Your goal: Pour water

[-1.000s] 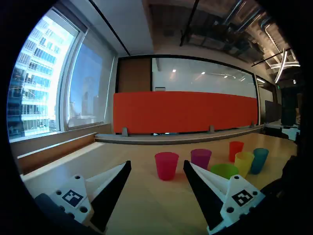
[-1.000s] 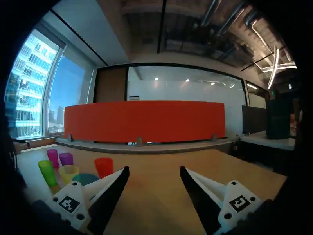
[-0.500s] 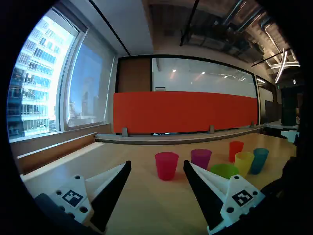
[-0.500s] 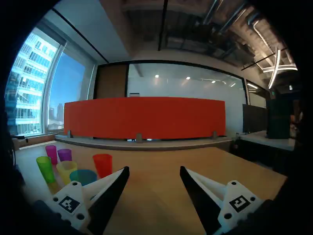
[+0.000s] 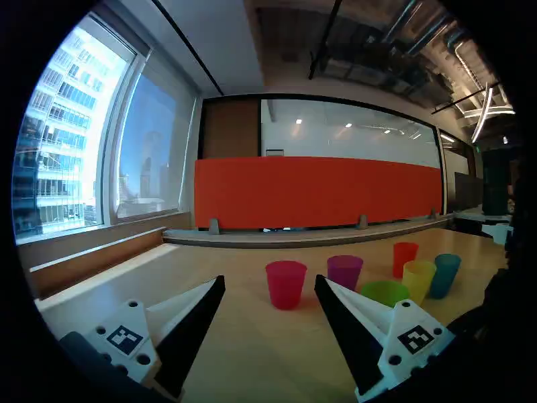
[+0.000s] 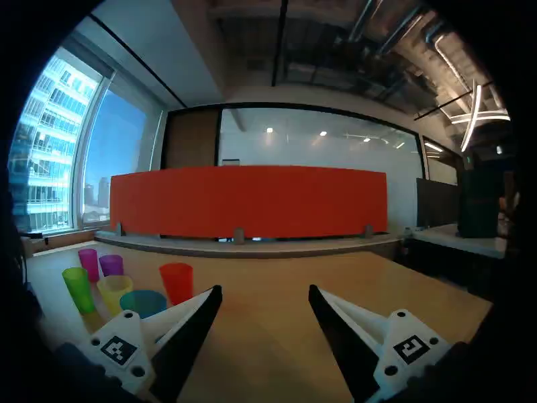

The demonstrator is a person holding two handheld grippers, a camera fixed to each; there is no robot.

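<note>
Several plastic cups stand on a wooden table [image 5: 268, 349]. In the left gripper view a pink cup [image 5: 285, 284] sits just beyond my open left gripper [image 5: 269, 290], with a purple cup [image 5: 345, 271], green cup [image 5: 385, 293], yellow cup [image 5: 419, 280], orange cup [image 5: 404, 258] and teal cup [image 5: 445, 275] to its right. In the right gripper view the same group sits at the left: green cup [image 6: 79, 289], pink cup [image 6: 88, 263], purple cup [image 6: 111, 264], yellow cup [image 6: 115, 293], teal cup [image 6: 144, 303], orange cup [image 6: 176, 283]. My right gripper [image 6: 264, 299] is open over bare table [image 6: 268, 336].
An orange divider panel [image 5: 315, 191] runs along the table's far edge. Tall windows [image 5: 74, 154] line the left side. A dark desk with a black object [image 6: 480, 211] stands at the right in the right gripper view.
The right gripper view has tipped down slightly, so the cups sit a little higher in it than a second ago. The left gripper has held still.
</note>
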